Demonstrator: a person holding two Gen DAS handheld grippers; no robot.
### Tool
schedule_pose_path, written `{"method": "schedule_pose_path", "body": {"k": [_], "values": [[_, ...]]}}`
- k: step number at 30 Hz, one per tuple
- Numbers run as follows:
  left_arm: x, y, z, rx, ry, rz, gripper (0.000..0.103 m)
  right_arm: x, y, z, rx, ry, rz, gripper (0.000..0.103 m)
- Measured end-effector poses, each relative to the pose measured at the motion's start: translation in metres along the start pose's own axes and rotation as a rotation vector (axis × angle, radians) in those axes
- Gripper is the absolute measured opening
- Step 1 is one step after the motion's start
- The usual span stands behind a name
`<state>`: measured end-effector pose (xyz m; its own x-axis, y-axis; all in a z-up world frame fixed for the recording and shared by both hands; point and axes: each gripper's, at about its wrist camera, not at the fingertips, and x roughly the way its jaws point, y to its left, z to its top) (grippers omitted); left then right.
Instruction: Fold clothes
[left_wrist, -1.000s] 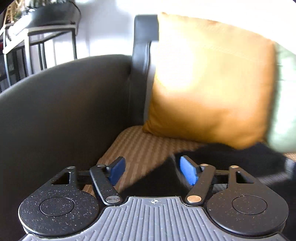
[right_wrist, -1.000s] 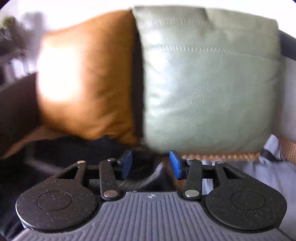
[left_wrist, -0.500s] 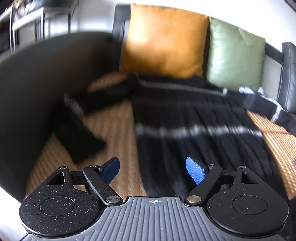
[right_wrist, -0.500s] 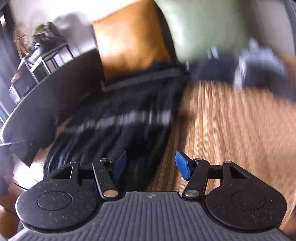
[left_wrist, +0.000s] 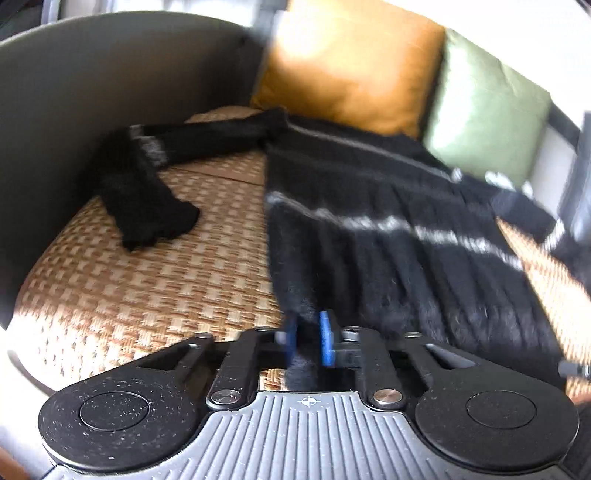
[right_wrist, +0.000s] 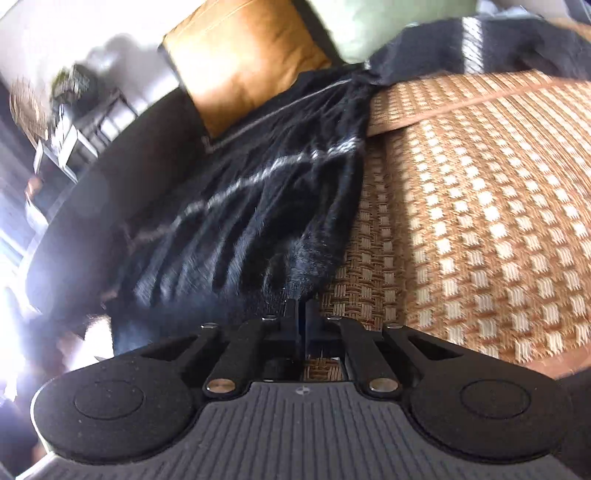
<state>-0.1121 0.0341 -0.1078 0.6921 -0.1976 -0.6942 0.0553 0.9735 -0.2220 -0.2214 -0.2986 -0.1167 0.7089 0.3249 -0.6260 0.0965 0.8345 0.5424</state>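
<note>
Left tool (left_wrist: 306, 338) pinching the near hem of the black sweater (left_wrist: 388, 236), right tool (right_wrist: 301, 314) pressed together on the opposite hem corner. Probably gripped there to lift the hem toward the collar; sleeve (left_wrist: 147, 199) left sprawled on the woven sofa seat (left_wrist: 155, 288).

The right gripper (right_wrist: 302, 310) has just closed; its jaws meet on the near hem corner of a black sweater (right_wrist: 258, 206), the fabric pinched between them. The sweater, crossed by a pale stripe, lies spread over a woven mat (right_wrist: 480, 206) on a dark sofa (right_wrist: 122, 173). One sleeve (right_wrist: 480, 40) with a white band trails off to the upper right. An orange cushion (right_wrist: 240, 62) leans behind it, a green cushion (right_wrist: 369, 22) beside that.
</note>
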Motion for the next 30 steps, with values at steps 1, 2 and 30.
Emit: {"method": "schedule_pose_path", "body": {"k": [1, 2, 30], "values": [[0.001, 0.004, -0.001, -0.006, 0.006, 0.011, 0.005, -0.004, -0.002, -0.001, -0.022, 0.003, -0.024, 0.003], [0.002, 0.007, -0.002, -0.010, 0.012, 0.023, 0.005, -0.005, -0.004, -0.003, -0.032, 0.014, -0.036, 0.003], [0.037, 0.026, 0.053, -0.170, -0.082, 0.001, 0.079, 0.015, -0.009, 0.060, 0.017, -0.086, -0.030, 0.034]]}}
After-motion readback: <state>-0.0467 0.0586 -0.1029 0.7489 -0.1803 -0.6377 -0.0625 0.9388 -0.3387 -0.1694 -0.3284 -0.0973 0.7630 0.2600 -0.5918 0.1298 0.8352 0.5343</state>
